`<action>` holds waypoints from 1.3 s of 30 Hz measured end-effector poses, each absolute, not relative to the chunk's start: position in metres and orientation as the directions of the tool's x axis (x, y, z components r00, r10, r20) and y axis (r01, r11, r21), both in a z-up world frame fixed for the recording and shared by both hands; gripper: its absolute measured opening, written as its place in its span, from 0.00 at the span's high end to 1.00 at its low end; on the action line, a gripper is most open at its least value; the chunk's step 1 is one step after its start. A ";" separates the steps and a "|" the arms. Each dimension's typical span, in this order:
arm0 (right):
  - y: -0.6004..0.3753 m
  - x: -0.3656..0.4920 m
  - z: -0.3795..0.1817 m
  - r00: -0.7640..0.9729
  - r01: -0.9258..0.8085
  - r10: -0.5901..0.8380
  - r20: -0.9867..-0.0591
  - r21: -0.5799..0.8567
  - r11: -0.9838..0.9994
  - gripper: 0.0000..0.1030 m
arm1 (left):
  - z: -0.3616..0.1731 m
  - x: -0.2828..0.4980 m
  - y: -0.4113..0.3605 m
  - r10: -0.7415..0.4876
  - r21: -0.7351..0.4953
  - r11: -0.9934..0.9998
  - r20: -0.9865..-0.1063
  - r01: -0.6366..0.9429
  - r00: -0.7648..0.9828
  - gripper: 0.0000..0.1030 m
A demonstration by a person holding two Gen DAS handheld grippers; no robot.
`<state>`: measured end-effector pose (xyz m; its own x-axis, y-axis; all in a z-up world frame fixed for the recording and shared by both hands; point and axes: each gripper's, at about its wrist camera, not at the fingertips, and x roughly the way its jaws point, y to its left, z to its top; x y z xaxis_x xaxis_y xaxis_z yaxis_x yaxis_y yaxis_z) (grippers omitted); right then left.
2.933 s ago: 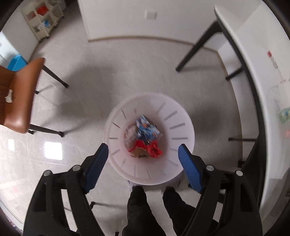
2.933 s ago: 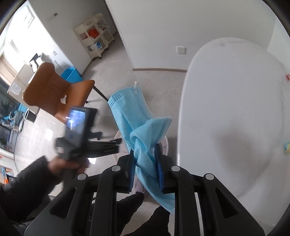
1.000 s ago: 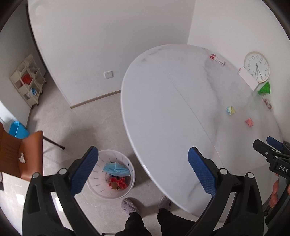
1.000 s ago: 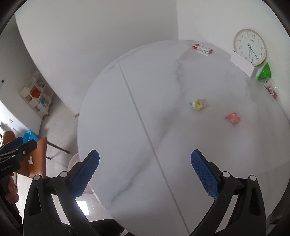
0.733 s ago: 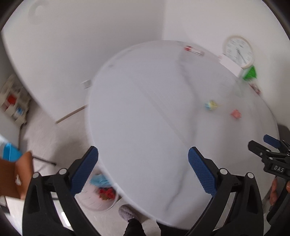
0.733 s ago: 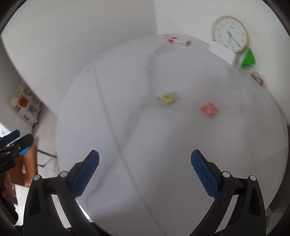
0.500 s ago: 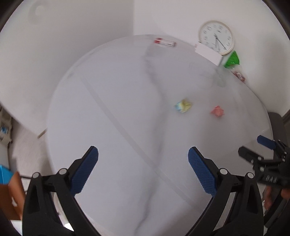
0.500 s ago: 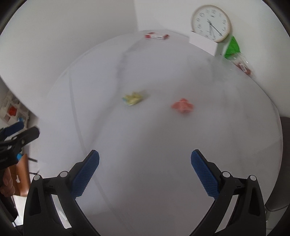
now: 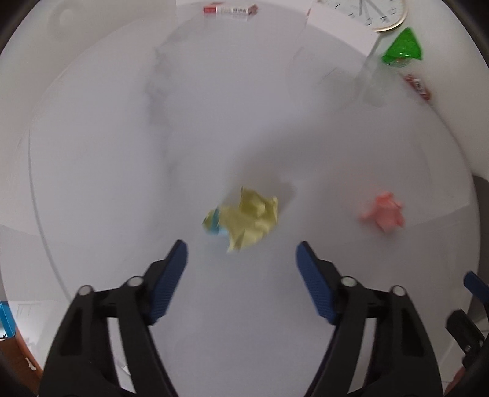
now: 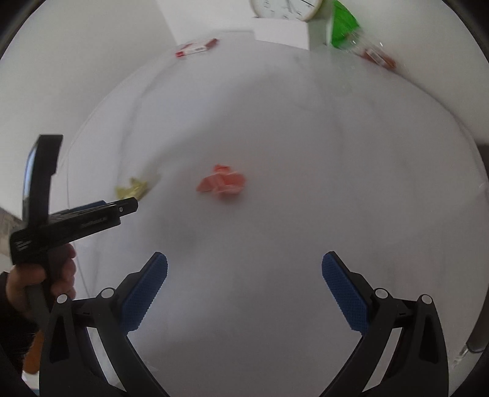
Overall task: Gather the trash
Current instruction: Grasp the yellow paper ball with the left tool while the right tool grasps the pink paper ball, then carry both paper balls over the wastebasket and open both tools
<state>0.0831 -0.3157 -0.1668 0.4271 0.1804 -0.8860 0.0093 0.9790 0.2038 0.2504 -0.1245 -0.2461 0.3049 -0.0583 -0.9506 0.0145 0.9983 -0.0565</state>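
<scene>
A crumpled yellow paper (image 9: 247, 221) with a blue scrap beside it lies on the white marble table (image 9: 122, 152). My left gripper (image 9: 241, 256) hovers just short of it, its jaws closing with nothing between the pads. To the right lies a crumpled pink paper (image 9: 383, 212). In the right wrist view the pink paper (image 10: 222, 182) sits ahead of my right gripper (image 10: 244, 268), which stands wide open and holds nothing. The left gripper (image 10: 101, 210) shows at that view's left edge in a person's hand (image 10: 39, 274), over the yellow paper (image 10: 133, 189).
At the table's far edge stand a white clock (image 9: 382, 15), a white box (image 9: 339, 23), a green wrapper (image 9: 402, 45), a clear plastic bag (image 9: 376, 82) and a red-and-white packet (image 9: 229, 10). An orange chair (image 9: 18, 366) shows past the near left rim.
Both grippers have swept from the bin side across the table and come down toward the papers. The left jaws have narrowed. The yellow and pink papers now look much nearer.
</scene>
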 end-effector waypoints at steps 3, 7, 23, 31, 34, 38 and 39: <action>-0.324 0.094 -0.174 0.425 0.013 0.184 -0.886 0.209 0.978 0.03 | -0.254 0.258 -0.128 -0.059 -0.059 0.998 -0.950 0.008 0.306 0.52; -0.324 0.109 -0.178 0.435 -0.025 0.193 -0.879 0.202 0.979 0.07 | -0.256 0.261 -0.132 -0.063 -0.057 0.998 -0.945 0.027 0.322 0.59; -0.254 0.180 -0.218 0.378 -0.294 0.150 -0.914 0.035 0.955 0.66 | -0.195 0.203 -0.062 -0.098 -0.146 0.985 -0.905 -0.088 0.415 0.64; -0.211 0.139 -0.184 0.372 -0.368 0.183 -0.910 0.037 0.929 0.67 | -0.167 0.121 0.011 -0.015 -0.133 0.964 -0.890 -0.229 0.455 0.64; -0.177 0.105 -0.162 0.365 -0.422 0.245 -0.898 0.075 0.903 0.67 | -0.161 0.083 0.041 0.031 -0.107 0.955 -0.892 -0.278 0.451 0.64; -0.104 0.042 -0.134 0.327 -0.534 0.360 -0.874 0.143 0.833 0.67 | -0.156 0.017 0.089 0.117 -0.050 0.929 -0.901 -0.366 0.419 0.64; -0.091 0.028 -0.130 0.316 -0.559 0.382 -0.869 0.155 0.814 0.67 | -0.155 -0.004 0.103 0.140 -0.036 0.919 -0.901 -0.392 0.411 0.64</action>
